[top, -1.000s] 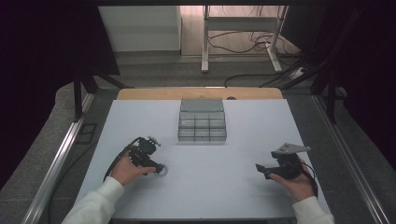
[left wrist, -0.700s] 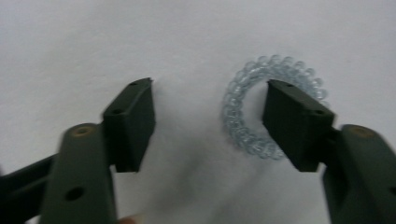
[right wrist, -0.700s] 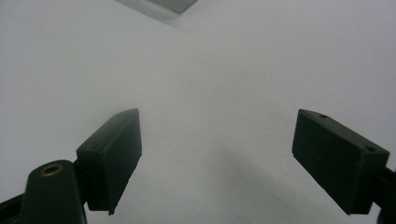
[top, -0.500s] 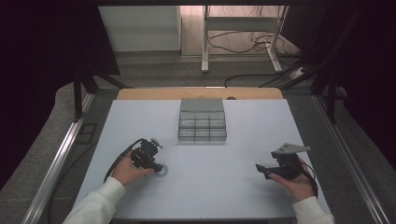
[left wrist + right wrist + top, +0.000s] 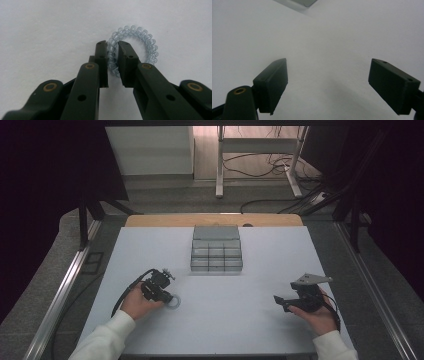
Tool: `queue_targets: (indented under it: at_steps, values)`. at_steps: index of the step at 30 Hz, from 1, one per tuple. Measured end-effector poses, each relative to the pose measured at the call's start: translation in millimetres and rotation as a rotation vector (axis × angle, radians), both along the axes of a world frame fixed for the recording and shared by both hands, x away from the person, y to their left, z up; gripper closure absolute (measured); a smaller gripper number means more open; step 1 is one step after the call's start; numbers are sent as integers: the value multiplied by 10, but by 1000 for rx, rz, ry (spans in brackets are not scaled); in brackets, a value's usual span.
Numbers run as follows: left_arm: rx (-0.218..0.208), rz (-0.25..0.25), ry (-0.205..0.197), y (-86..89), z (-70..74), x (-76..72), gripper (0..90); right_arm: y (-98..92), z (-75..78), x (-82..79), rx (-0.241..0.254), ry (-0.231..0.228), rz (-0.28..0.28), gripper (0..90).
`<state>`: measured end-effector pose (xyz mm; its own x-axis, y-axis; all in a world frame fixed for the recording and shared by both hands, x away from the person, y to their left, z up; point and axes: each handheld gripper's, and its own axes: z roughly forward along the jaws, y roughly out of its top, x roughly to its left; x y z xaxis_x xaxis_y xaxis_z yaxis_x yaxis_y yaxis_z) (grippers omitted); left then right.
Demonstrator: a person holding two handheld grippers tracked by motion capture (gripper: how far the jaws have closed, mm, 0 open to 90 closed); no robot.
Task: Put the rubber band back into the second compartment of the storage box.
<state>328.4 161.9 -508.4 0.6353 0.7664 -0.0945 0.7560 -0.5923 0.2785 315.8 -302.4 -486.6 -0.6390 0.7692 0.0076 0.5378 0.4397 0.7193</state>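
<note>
A clear pale-blue spiral hair tie (image 5: 140, 40) lies on the white table; in the high view the hair tie (image 5: 174, 302) sits left of centre near the front. My left gripper (image 5: 112, 48) has just been closing and is now shut on the tie's near side, with the coil pinched between its two black pads (image 5: 101, 60). In the high view the left gripper (image 5: 167, 298) points down-right at the tie, held by the person's left hand. My right gripper (image 5: 327, 75) stands open over bare table; the high view shows the right gripper (image 5: 278, 301) at the front right.
A grey compartment box (image 5: 216, 254) stands at the table's middle, toward the back; its corner (image 5: 304, 2) shows at the top of the right gripper view. The white table (image 5: 235, 330) ends at a wooden strip behind, with metal rails on both sides.
The left gripper's jaws have closed onto the hair tie. Both hands have stayed where they were.
</note>
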Motion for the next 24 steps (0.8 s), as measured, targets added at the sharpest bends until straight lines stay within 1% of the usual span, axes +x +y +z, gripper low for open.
queue_targets:
  at_steps: [6,12,21,24]
  values:
    - [-14,4,11,20,4,16,812,-2,-2,5,2,1,-1,170]
    - [-29,2,9,22,37,25,816,-1,-1,5,3,1,-2,170]
    - [-52,10,-23,20,190,62,817,-4,-1,5,5,0,-3,169]
    - [-58,2,-34,14,239,82,817,-3,-1,4,5,2,-4,169]
